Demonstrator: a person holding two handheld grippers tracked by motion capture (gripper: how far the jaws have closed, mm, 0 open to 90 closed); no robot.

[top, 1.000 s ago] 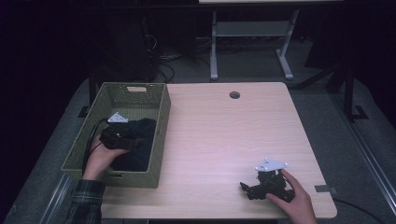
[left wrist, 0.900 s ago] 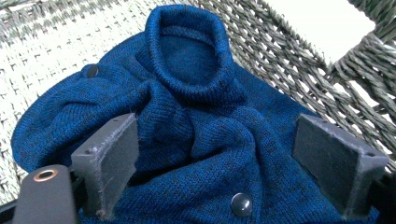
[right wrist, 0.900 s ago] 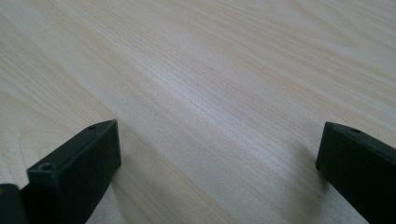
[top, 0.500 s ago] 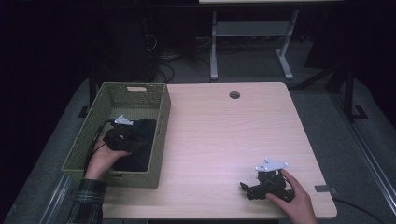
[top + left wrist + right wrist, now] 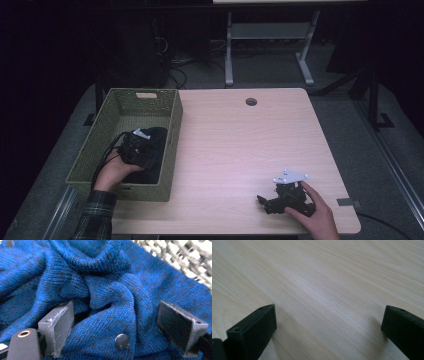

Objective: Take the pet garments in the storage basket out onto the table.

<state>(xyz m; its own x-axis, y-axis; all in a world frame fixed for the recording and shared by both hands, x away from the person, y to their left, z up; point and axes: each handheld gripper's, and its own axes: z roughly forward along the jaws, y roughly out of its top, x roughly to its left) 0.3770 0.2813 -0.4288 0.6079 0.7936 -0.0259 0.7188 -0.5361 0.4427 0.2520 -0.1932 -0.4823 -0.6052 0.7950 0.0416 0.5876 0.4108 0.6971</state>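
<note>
A blue knitted garment (image 5: 110,290) with a round metal button (image 5: 122,341) lies bunched in the green woven basket (image 5: 150,100); in the high view the garment (image 5: 152,152) looks dark. My left gripper (image 5: 122,327) is open, its jaws wide apart and pressed down onto a fold of the knit. In the high view the left gripper (image 5: 136,149) is inside the basket, held by the left hand. My right gripper (image 5: 329,327) is open and rests on the bare wooden table (image 5: 324,277). It sits near the table's front right, the right gripper (image 5: 272,200) pointing left.
The basket's mesh wall (image 5: 185,257) rises just beyond the garment. A cable hole (image 5: 251,101) sits at the table's far edge. A metal stand (image 5: 270,40) and cables lie on the dark floor behind the table.
The left gripper has shifted slightly inside the basket over the garment. The right gripper has stayed in place on the table.
</note>
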